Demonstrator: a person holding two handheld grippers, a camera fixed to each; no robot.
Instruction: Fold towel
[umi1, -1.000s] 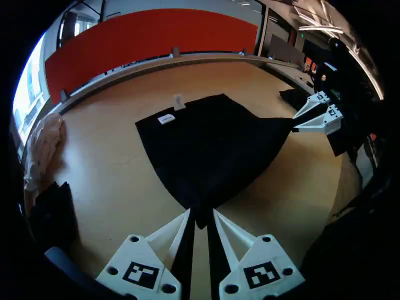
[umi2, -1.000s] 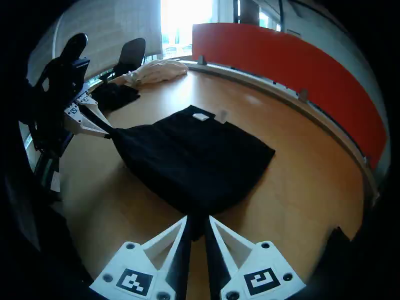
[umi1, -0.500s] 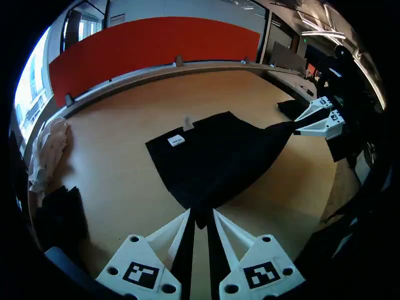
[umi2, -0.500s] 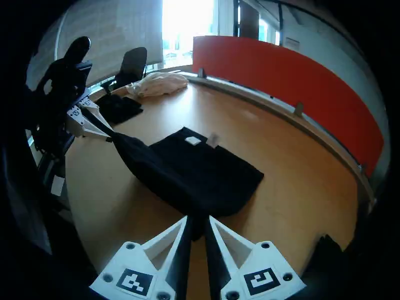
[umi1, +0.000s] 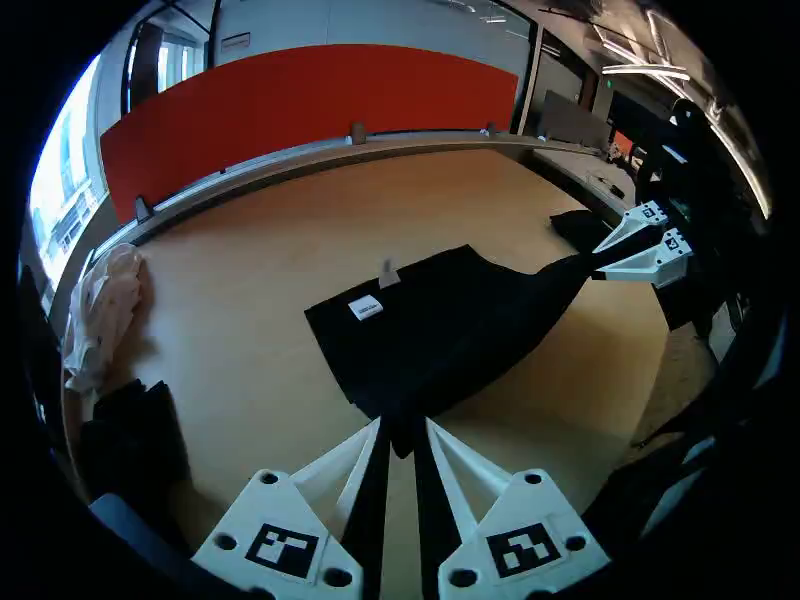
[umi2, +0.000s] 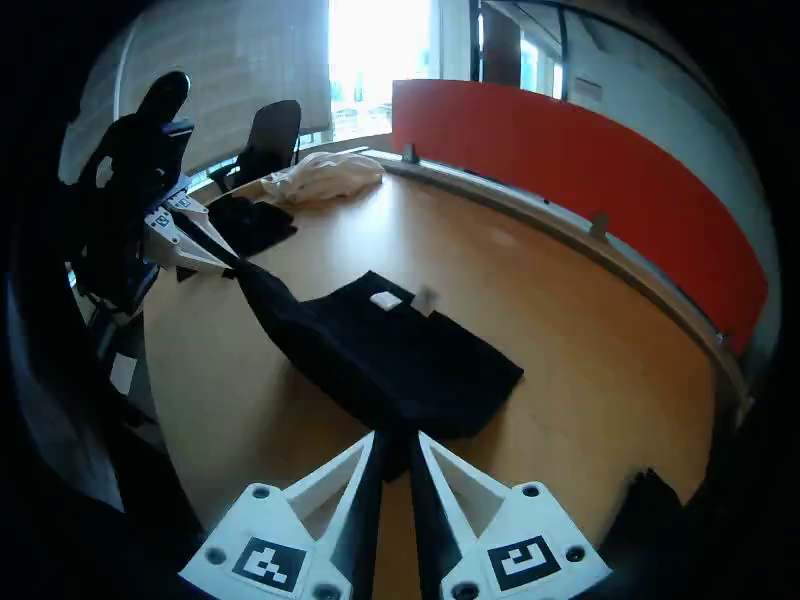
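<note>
A black towel (umi1: 450, 320) with a small white label (umi1: 366, 308) hangs partly lifted above a wooden table (umi1: 250, 290). My left gripper (umi1: 401, 445) is shut on one near corner of the towel. In the left gripper view the right gripper (umi1: 592, 262) holds the other near corner at the right. The right gripper view shows the same towel (umi2: 400, 355), with my right gripper (umi2: 396, 450) shut on its corner and the left gripper (umi2: 232, 268) pinching the far corner at the left. The towel's far edge still rests on the table.
A long red partition (umi1: 310, 95) runs along the table's far edge. A pale crumpled cloth (umi1: 100, 310) and a dark folded cloth (umi1: 130, 440) lie at the left end. A black office chair (umi2: 265, 130) stands by the bright window. Another dark cloth (umi1: 580, 222) lies at the right.
Both grippers have risen and pulled back, lifting the near edge of the towel. The towel now looks smaller and farther off, with less of it lying flat on the table.
</note>
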